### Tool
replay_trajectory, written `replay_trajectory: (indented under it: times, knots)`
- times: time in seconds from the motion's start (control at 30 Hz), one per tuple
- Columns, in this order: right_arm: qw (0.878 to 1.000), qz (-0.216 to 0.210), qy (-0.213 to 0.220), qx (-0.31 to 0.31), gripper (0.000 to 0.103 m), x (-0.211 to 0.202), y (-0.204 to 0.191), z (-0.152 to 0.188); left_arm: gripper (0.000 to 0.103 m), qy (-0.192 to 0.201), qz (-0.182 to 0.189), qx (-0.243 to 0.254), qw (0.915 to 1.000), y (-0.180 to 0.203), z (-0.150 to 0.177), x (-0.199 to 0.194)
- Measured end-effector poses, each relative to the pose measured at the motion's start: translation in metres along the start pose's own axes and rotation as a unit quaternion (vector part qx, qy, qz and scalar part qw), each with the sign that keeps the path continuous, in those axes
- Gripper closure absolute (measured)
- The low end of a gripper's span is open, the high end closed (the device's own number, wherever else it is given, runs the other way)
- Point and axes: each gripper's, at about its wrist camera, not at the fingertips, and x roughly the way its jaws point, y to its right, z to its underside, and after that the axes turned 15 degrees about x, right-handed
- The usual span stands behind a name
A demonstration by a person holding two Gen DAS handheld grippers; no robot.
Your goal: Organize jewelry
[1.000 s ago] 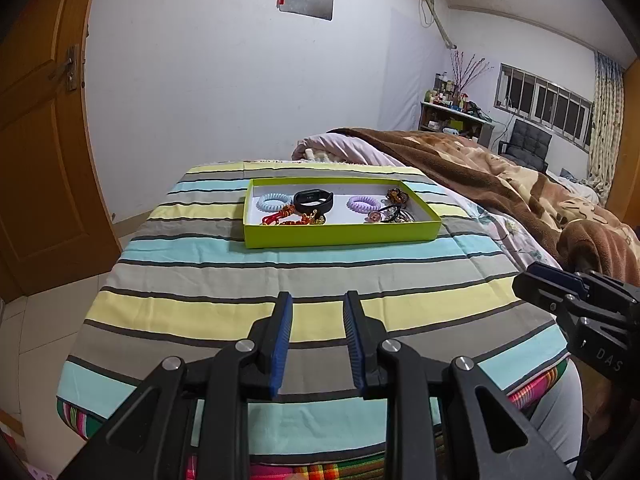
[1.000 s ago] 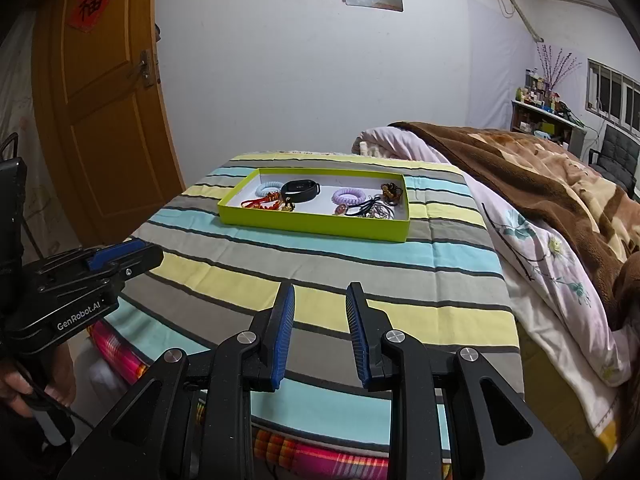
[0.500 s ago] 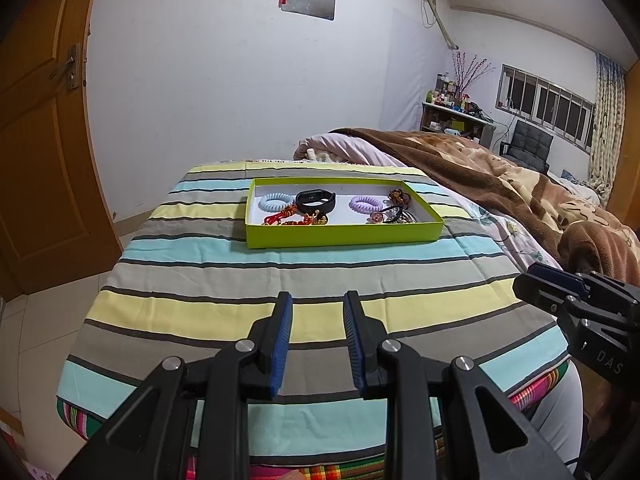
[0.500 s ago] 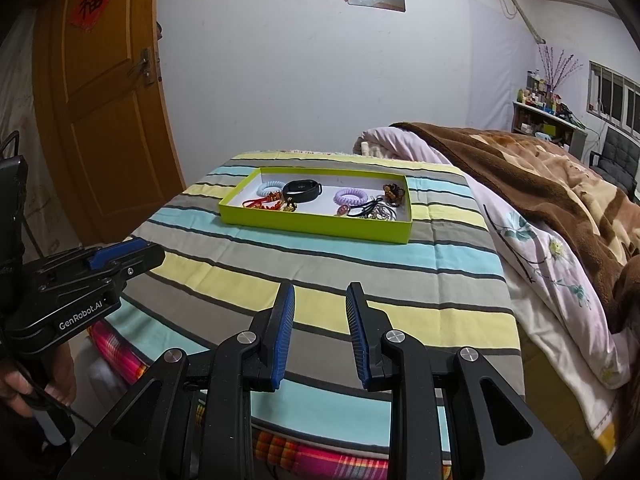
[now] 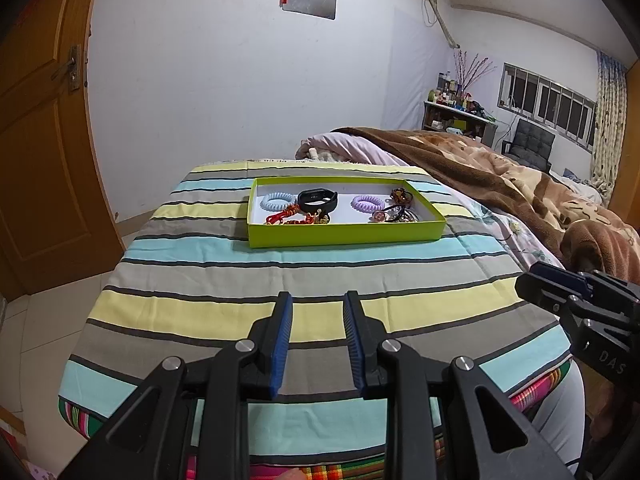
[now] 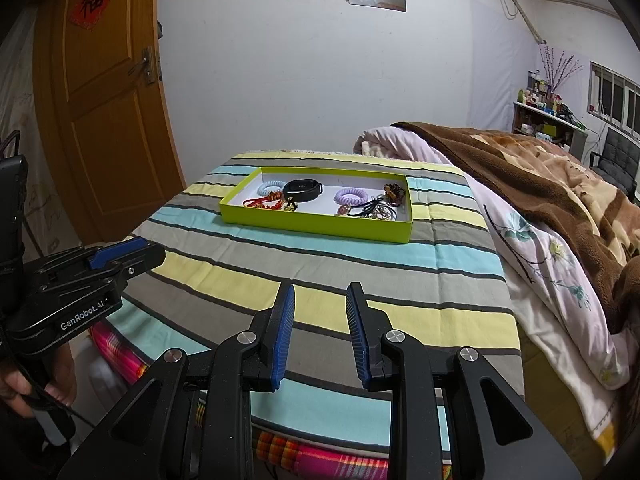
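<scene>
Tongs, left gripper (image 5: 317, 338) and right gripper (image 6: 320, 332), sit part-open and empty; I'm worried tangled cords in the green tray (image 5: 344, 236) snag together.

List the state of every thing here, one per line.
Left gripper: open, empty.
Right gripper: open, empty.
Green tray: uncovered, on the striped cloth.
Black band: in tray, buckled in a loop.
Door: shut.

White walls (image 5: 208, 80), wooden door (image 6: 108, 120), barred window (image 5: 548, 102), tiled floor (image 5: 44, 320), black chair (image 5: 534, 142)
</scene>
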Motion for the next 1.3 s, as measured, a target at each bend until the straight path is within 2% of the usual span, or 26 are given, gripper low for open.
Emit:
replay_trajectory:
  times: [1.3]
  knots:
    - [1.000,0.000,-0.003,-0.001,0.076,0.0000,0.0003,0.0008,0.076,-0.015,-0.018,0.011,0.9997,0.0065,0.0023,0.0054]
